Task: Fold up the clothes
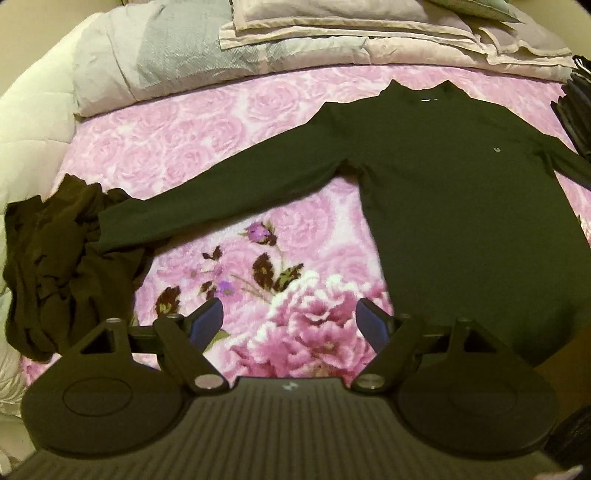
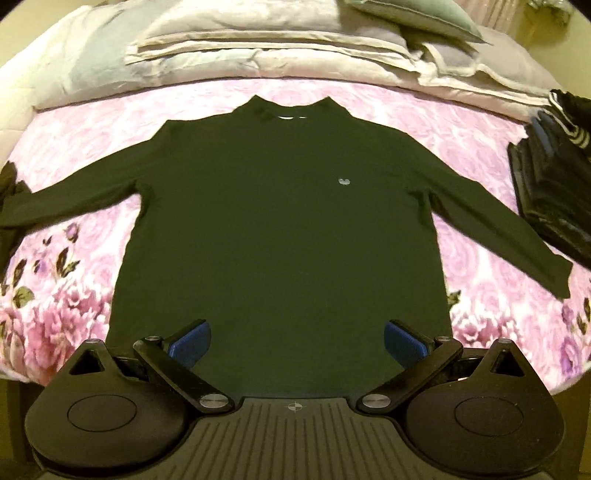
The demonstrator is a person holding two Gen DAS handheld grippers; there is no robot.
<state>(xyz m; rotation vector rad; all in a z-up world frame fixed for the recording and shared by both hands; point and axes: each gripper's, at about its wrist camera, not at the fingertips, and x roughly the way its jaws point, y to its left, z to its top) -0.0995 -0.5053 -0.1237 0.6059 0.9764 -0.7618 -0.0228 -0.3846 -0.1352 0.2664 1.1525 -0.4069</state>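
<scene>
The left tongs (image 1: 290, 321) stand spread wide with nothing between their blue pads (image 1: 207, 319); under them lies only the pink flowered blanket (image 1: 229, 140) that covers the bed. The right tongs (image 2: 297, 341) are spread just as wide, and they hang above the lower hem of the shirt (image 2: 280, 229) without touching it, with nothing pinched.

The shirt is dark, long-sleeved and high-collared. It lies flat and face up on the blanket, hem toward the cameras and collar toward the far side. A small pale logo (image 2: 343, 181) shows on the chest, and a bit of white label shows inside the collar. Both sleeves are spread out and slant down from the shoulders. In the left wrist view the shirt (image 1: 461, 206) fills the right half of the picture, and its one sleeve (image 1: 221, 199) reaches out to the left until the cuff lies on a crumpled heap of dark brown clothes (image 1: 55, 266) at the left edge of the bed. In the right wrist view the other sleeve (image 2: 506, 229) ends near the right side, just beside a neat stack of folded dark clothes (image 2: 550, 184) with a striped piece on top.

Beyond the collar, along the far side of the bed, lie a pale bunched quilt (image 2: 74, 62) and pillows (image 1: 325, 18).
</scene>
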